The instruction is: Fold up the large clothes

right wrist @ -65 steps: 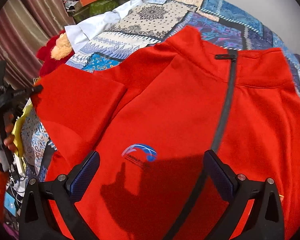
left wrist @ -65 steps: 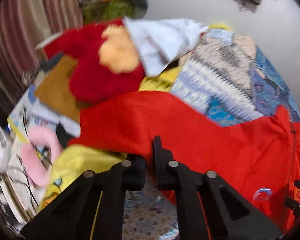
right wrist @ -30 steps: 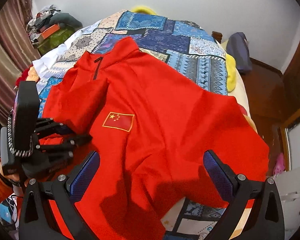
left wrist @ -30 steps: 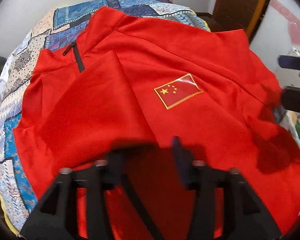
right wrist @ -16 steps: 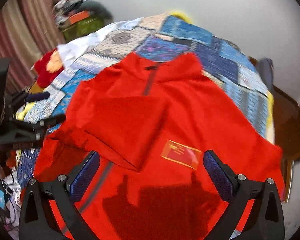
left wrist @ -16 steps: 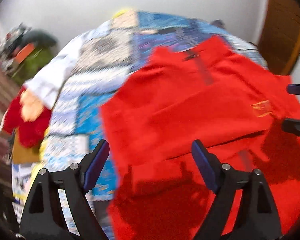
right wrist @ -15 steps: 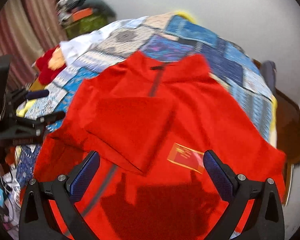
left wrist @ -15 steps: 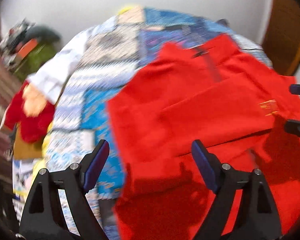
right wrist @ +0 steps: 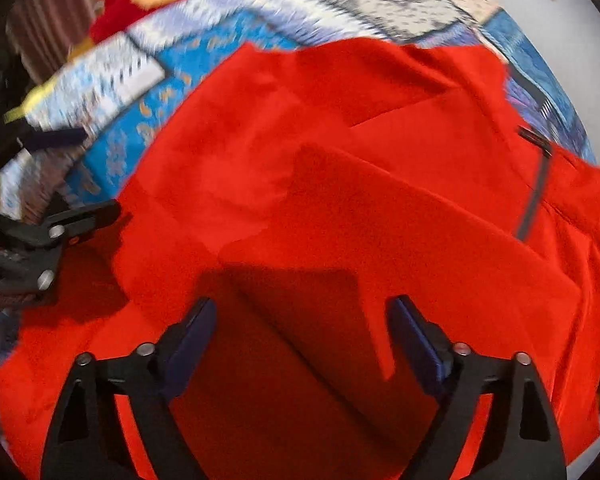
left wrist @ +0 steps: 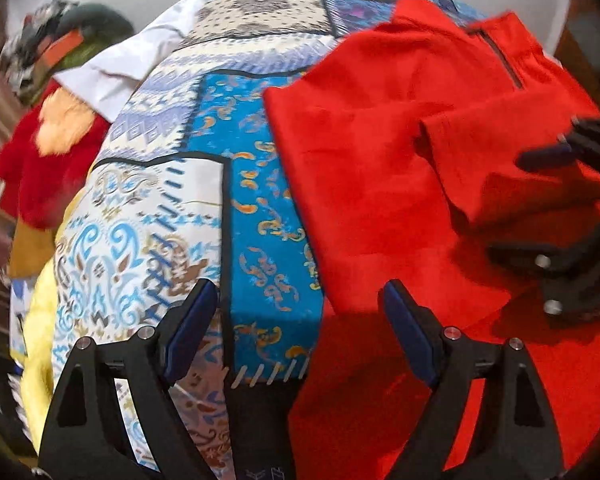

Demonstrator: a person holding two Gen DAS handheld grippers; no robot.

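Note:
A large red zip-neck top [left wrist: 380, 168] lies spread on a patterned blue quilt [left wrist: 256, 184], with one sleeve folded across its chest [right wrist: 400, 232]. Its dark zipper [right wrist: 534, 200] shows at the right. My left gripper [left wrist: 300, 320] is open and empty, hovering over the top's left edge where it meets the quilt. My right gripper [right wrist: 300, 332] is open and empty, low over the folded sleeve. Each gripper shows in the other's view: the right one at the right edge [left wrist: 572, 208], the left one at the left edge [right wrist: 44, 208].
A red and orange plush toy [left wrist: 48, 148] and a white garment [left wrist: 128, 68] lie at the quilt's far left. A green bundle with an orange strap [left wrist: 72, 44] sits behind them. A yellow cloth [left wrist: 40, 320] hangs at the near left edge.
Both grippers have swung left and dropped closer to the top. The left gripper, shut on the sleeve earlier, is open, and the sleeve lies folded over the chest.

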